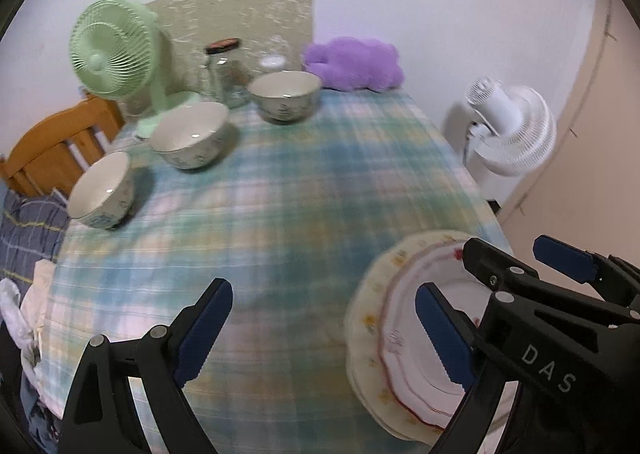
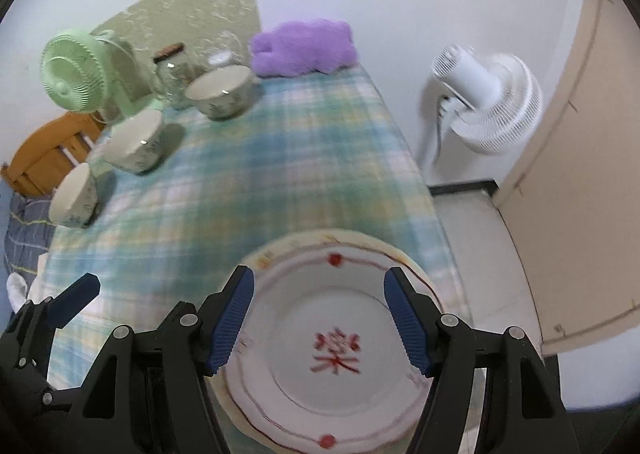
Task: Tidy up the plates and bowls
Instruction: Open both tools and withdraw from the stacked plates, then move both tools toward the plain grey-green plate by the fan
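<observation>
Two plates are stacked at the near right corner of the checked tablecloth [image 1: 280,194]. On top lies a white plate [image 2: 320,294] with a red character and a red rim line. Under it is a cream plate [image 2: 280,250] with yellow flowers. My right gripper [image 2: 320,322] hovers above this stack [image 1: 396,294], open, its pads touching nothing. To the left of the stack my left gripper [image 1: 324,334] is open over bare cloth. Three white patterned bowls stand apart along the far left: the far bowl [image 1: 286,96], the middle bowl [image 1: 190,134] and the near bowl [image 1: 102,190].
A green desk fan [image 1: 116,50], a glass jar [image 1: 226,70] and a purple plush [image 1: 354,62] stand at the table's far edge. A white floor fan [image 2: 488,102] and a beige door [image 2: 592,174] are on the right. A wooden chair [image 1: 52,150] and clothes are on the left.
</observation>
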A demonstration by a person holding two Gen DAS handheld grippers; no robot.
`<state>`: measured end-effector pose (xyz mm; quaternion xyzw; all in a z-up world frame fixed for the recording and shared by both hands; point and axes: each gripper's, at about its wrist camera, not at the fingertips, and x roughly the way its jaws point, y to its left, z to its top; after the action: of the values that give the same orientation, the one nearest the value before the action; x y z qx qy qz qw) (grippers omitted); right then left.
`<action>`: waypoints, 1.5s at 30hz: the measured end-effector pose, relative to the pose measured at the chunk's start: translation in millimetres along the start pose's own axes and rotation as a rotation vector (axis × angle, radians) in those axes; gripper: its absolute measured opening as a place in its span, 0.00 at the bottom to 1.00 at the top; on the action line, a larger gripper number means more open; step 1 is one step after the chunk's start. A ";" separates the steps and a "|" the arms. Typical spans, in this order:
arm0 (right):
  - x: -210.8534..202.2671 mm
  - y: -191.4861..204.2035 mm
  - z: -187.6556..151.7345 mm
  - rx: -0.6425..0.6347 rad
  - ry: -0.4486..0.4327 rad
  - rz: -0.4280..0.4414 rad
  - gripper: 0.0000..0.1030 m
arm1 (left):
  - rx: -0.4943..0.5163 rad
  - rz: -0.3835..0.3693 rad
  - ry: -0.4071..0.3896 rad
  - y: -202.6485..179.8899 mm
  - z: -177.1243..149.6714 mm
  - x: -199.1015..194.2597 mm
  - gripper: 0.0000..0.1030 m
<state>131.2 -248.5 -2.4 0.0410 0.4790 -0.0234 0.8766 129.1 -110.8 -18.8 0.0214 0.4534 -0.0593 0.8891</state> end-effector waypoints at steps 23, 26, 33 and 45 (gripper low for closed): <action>28.3 197.3 30.9 -0.067 -0.007 0.035 0.69 | -0.080 0.102 0.024 198.4 24.1 15.0 0.72; 32.5 225.6 34.8 -0.041 -0.023 0.040 0.69 | -0.085 0.121 0.003 228.1 28.1 17.0 0.64; 46.5 280.9 52.1 0.000 -0.051 0.080 0.69 | -0.134 0.147 -0.027 287.3 39.8 25.3 0.57; 103.0 336.3 82.2 0.015 -0.058 0.082 0.53 | -0.137 0.140 -0.016 341.2 66.5 79.5 0.41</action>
<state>282.7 78.4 -28.3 0.0664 0.4509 0.0076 0.8900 271.4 214.8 -49.4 -0.0081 0.4467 0.0339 0.8940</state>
